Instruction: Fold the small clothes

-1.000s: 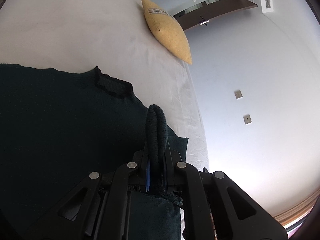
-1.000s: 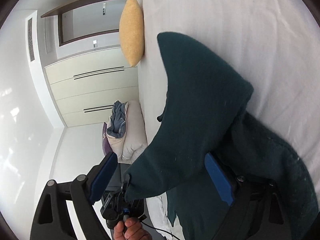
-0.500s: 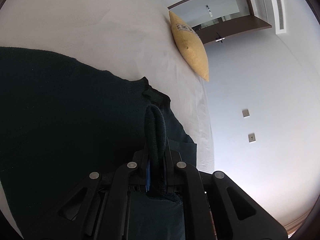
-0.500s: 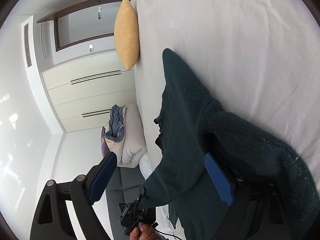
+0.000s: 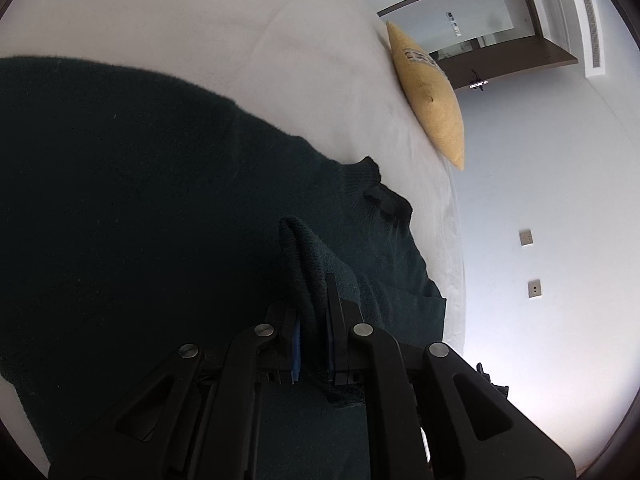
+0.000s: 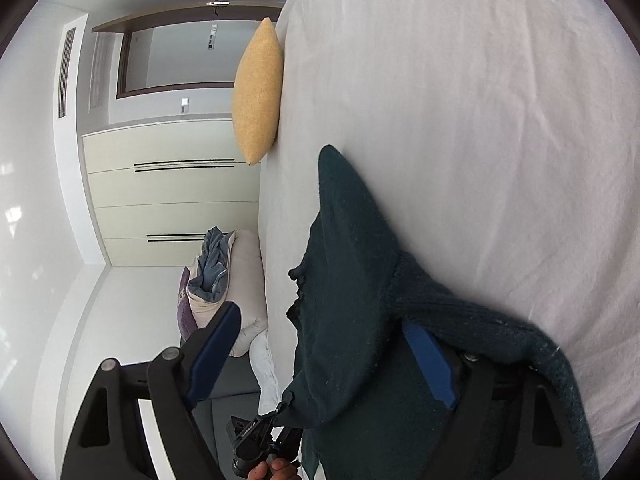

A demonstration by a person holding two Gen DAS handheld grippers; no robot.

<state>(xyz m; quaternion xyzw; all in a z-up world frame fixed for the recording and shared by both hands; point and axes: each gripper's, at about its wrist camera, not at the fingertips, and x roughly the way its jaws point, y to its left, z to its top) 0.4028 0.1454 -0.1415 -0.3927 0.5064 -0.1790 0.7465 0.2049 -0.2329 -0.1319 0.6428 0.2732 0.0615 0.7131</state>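
A dark green knit sweater (image 5: 140, 208) lies spread on the white bed (image 5: 200, 20), its ribbed collar (image 5: 376, 192) toward the bed's edge. My left gripper (image 5: 312, 300) is shut on a raised fold of the sweater, low over the garment. In the right wrist view, that left gripper (image 6: 260, 436) shows at the bottom in a person's hand, holding the sweater's (image 6: 352, 280) edge. My right gripper (image 6: 320, 324) stands wide and its jaws are closing. The sweater hangs between them and drapes over the right pad (image 6: 430, 364). The left pad (image 6: 212, 348) is clear of the cloth.
A yellow pillow (image 5: 430, 96) stands at the bed's far edge, also seen as the pillow (image 6: 256, 92). Beside the bed a heap of bedding and clothes (image 6: 216, 276) rests on a grey sofa. A cream wardrobe (image 6: 168, 192) and a wall with sockets (image 5: 526, 237) lie beyond.
My left gripper has sunk toward the bed with the fold still in it, and the lifted flap of sweater has come down with it. The right jaws have narrowed slightly.
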